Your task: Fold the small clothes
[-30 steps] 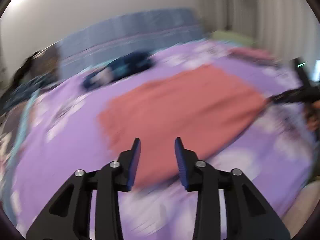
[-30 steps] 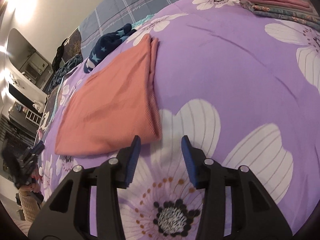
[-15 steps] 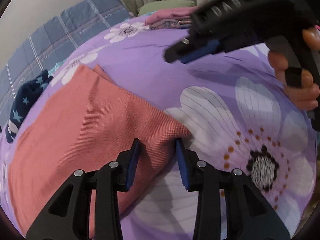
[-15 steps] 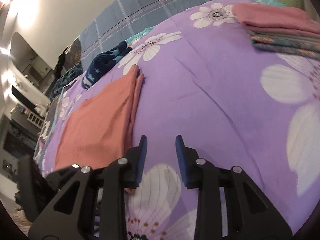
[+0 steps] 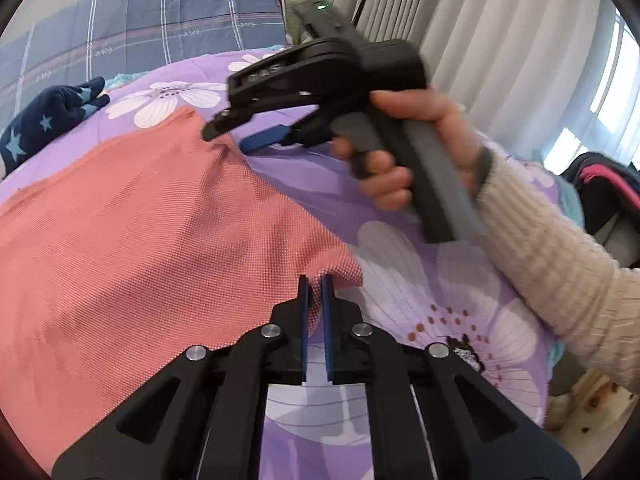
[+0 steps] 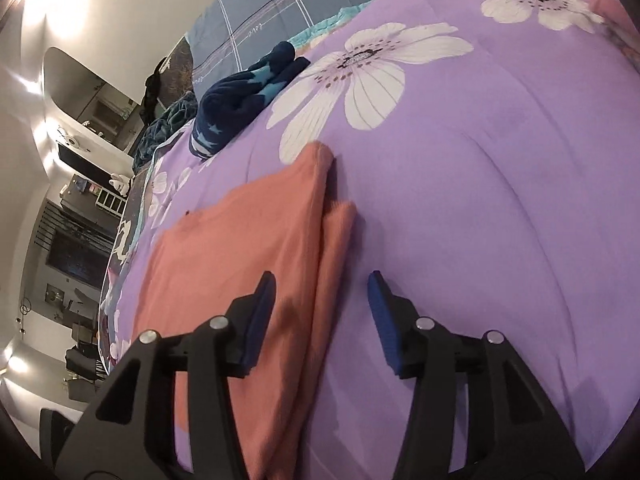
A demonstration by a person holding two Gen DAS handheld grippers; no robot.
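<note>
My left gripper (image 5: 314,292) has just closed on the near corner of the cloth (image 5: 140,232), the blue pads pinching a tuck of the salmon knit between them; half a second ago those pads stood apart, straddling that corner. That gives me one anchor for the next fold. My right gripper (image 6: 322,300) has its jaws wide open, poised over the far side edge of the cloth (image 6: 240,248), one pad above the fabric and the other above the quilt (image 6: 480,200); I judge it is lining up on the doubled edge, where a narrower layer shows beside the main panel. It holds nothing yet. A second ago it sat off the near corner over a white flower, and half a second ago its jaws were narrower; since then it has travelled up the edge and spread. From the left view it now hovers over the far corner, hand (image 5: 404,152) round the handle. The cloth lies flat on the purple quilt, with a navy starred garment (image 6: 240,100) well beyond it. A second grip on that edge should let me lift and fold across.
</note>
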